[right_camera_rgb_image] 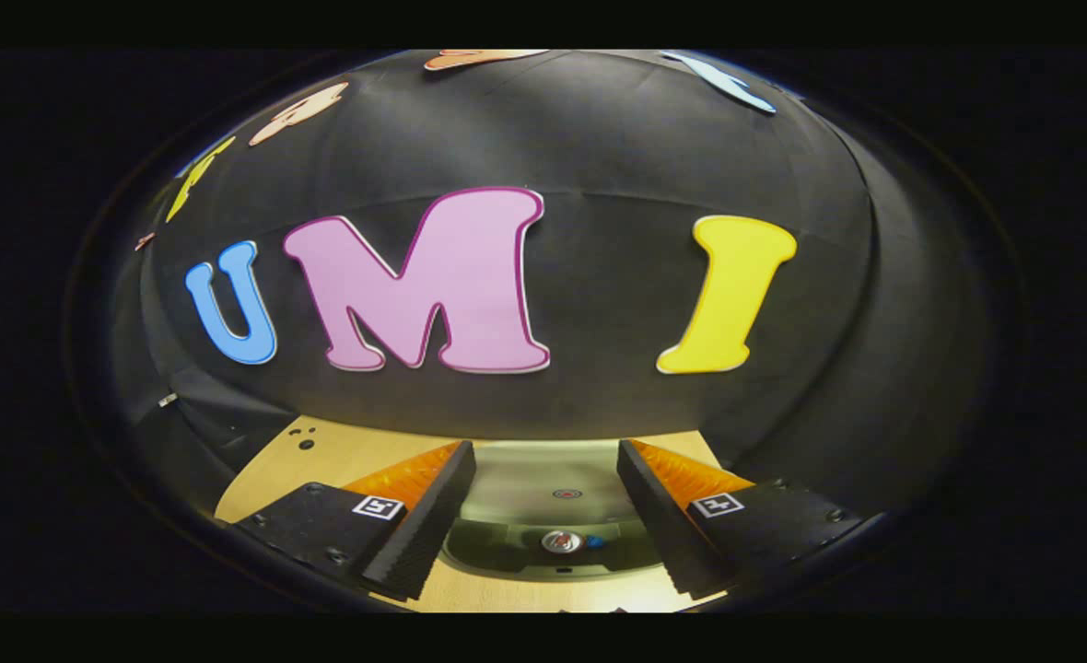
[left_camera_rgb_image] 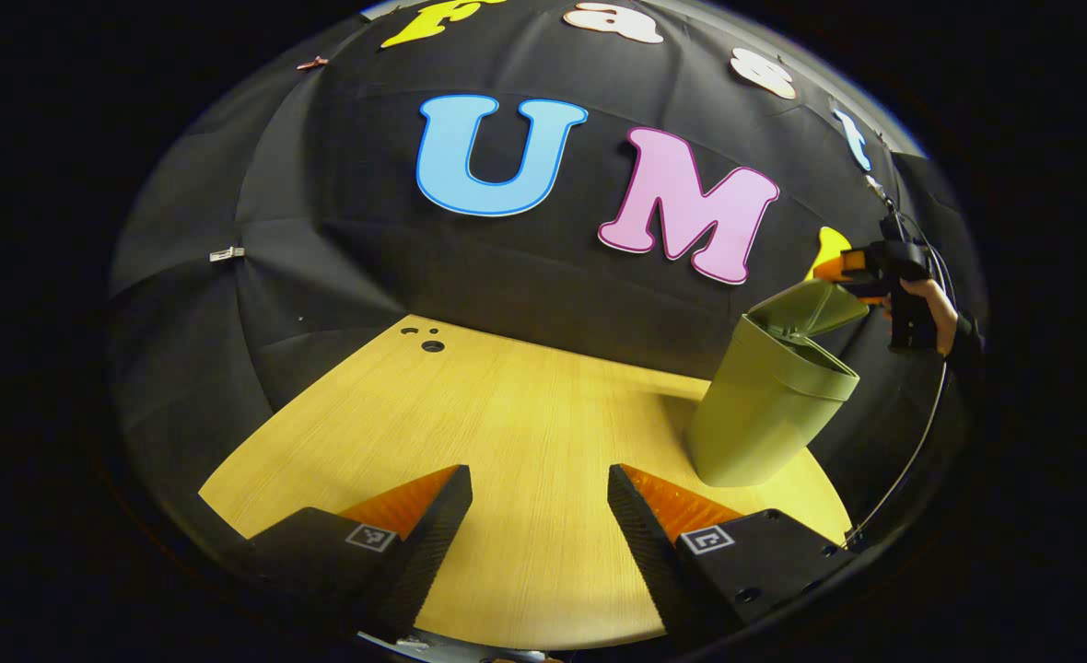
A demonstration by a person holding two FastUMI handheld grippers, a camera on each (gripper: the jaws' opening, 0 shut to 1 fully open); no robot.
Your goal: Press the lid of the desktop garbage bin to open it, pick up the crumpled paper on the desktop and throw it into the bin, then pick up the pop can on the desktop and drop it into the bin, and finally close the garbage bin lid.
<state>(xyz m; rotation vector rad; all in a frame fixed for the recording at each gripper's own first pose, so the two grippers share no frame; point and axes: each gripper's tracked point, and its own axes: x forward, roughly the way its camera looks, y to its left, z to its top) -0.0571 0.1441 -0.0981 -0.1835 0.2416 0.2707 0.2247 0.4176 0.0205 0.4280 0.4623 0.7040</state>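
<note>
— In the left gripper view, what's the left gripper (left_camera_rgb_image: 540, 525) doing at the bottom of the frame?

— Its fingers are spread wide with nothing between them, low over the wooden table (left_camera_rgb_image: 507, 405). I'd guess it is waiting its turn. At the right of the frame stands the green bin (left_camera_rgb_image: 765, 414), lid (left_camera_rgb_image: 811, 308) tipped up, and just past the lid, far right, the right gripper (left_camera_rgb_image: 861, 276) in a person's hand (left_camera_rgb_image: 935, 318).

— Why so high?

— Probably because something has just gone in, or the lid is next.

— And the right gripper view?

— The right gripper (right_camera_rgb_image: 546, 516) at the bottom centre is spread too, empty, looking straight down into the open bin (right_camera_rgb_image: 543, 566). Between the fingers, inside the bin, lies the pop can (right_camera_rgb_image: 562, 541). The crumpled paper I can't make out in there.

— So what's left?

— Judging by that, closing the lid (right_camera_rgb_image: 553, 488).
</note>
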